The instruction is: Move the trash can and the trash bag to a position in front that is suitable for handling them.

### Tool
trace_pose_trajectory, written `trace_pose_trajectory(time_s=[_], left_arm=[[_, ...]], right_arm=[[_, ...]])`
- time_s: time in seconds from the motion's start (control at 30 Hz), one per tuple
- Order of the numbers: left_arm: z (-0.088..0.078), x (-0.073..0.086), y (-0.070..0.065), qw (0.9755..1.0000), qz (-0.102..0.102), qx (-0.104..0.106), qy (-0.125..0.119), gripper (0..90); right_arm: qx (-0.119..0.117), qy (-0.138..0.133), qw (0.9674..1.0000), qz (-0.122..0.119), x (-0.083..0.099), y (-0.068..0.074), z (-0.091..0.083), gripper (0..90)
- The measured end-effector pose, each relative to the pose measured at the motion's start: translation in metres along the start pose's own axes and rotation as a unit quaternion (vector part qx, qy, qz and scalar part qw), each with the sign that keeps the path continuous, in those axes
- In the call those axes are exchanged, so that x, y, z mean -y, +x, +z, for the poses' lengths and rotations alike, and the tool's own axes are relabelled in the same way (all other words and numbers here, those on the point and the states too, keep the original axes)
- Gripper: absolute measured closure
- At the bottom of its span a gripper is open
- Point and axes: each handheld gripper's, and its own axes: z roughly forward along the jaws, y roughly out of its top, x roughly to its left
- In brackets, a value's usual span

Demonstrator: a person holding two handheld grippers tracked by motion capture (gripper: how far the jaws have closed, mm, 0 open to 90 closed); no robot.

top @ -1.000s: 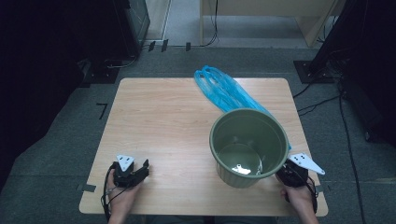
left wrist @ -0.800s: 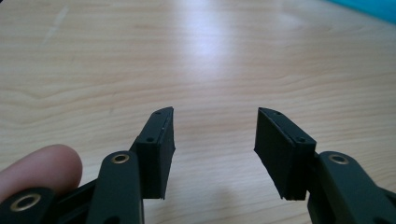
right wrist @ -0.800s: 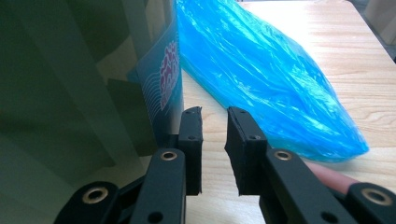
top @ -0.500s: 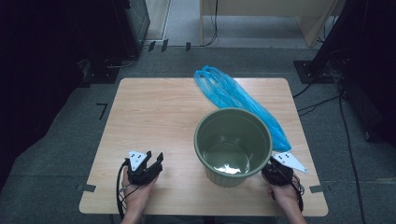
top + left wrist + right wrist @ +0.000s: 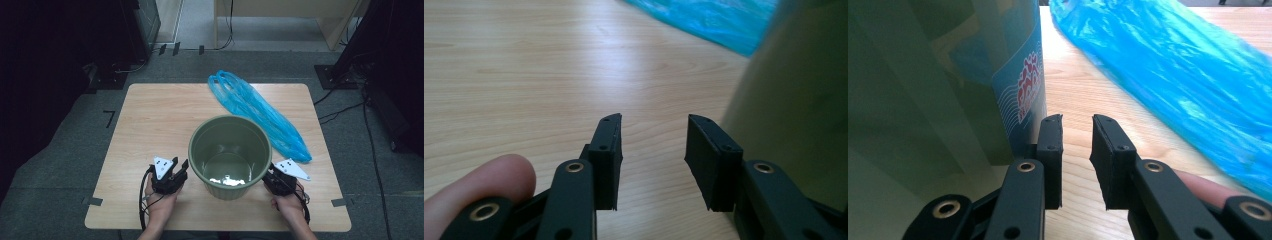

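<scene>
The round olive-green plastic bucket (image 5: 229,156) stands at lower centre of the high view. Left gripper (image 5: 175,169) sits just beside its left wall, jaws just narrowing, empty. Right gripper (image 5: 270,176) hugs its right wall, jaws narrowly apart, empty.

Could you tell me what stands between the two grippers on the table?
The green bucket stands between the left gripper and the right gripper in the high view. Both have empty jaws close beside its wall; the left's have just been closing.
</scene>
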Motion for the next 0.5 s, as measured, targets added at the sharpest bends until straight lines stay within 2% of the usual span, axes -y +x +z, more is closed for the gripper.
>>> trace_pose_trajectory(time_s=[0.07, 0.13, 0.17, 0.2, 0.27, 0.3, 0.33, 0.37, 0.4, 0.5], left_arm=[[0.0, 0.0, -0.004, 0.9999, 0.009, 0.006, -0.002, 59.7], [-0.001, 0.0, -0.005, 0.9998, 0.01, 0.019, -0.002, 63.0], [-0.001, 0.0, -0.005, 0.9998, 0.01, 0.019, -0.002, 63.8], [-0.001, 0.0, -0.005, 0.9996, 0.012, 0.024, -0.003, 67.8], [-0.003, 0.0, -0.007, 0.9998, 0.013, 0.013, -0.003, 71.0], [-0.005, 0.0, -0.006, 0.9998, 0.008, 0.017, -0.004, 78.3], [-0.005, 0.0, -0.006, 0.9998, 0.008, 0.017, -0.004, 82.0], [-0.006, 0.0, -0.006, 0.9998, 0.005, 0.017, -0.004, 82.0], [-0.007, 0.001, -0.006, 0.9999, 0.007, 0.013, -0.005, 87.5], [-0.012, 0.003, -0.003, 0.9999, 0.012, 0.007, -0.008, 86.3]], right_arm=[[-0.003, 0.0, 1.0, -0.001, 0.0, 0.002, 0.001, 76.0], [-0.013, 0.002, 0.9999, -0.003, 0.0, 0.008, 0.003, 76.5], [-0.013, 0.002, 0.9999, -0.003, 0.0, 0.008, 0.003, 76.5], [-0.029, 0.005, 0.9995, 0.009, 0.0, 0.012, 0.004, 76.6], [-0.034, 0.006, 0.9993, 0.013, 0.0, 0.013, 0.004, 76.9], [-0.038, 0.006, 0.9992, 0.01, -0.001, 0.018, 0.005, 79.6], [-0.042, 0.006, 0.9991, 0.006, 0.0, 0.02, 0.005, 81.2], [-0.042, 0.006, 0.9991, 0.006, 0.0, 0.02, 0.005, 81.2], [-0.051, 0.005, 0.9987, 0.004, 0.0, 0.024, 0.006, 83.2], [-0.057, 0.005, 0.9984, -0.006, 0.001, 0.027, 0.005, 82.1]])
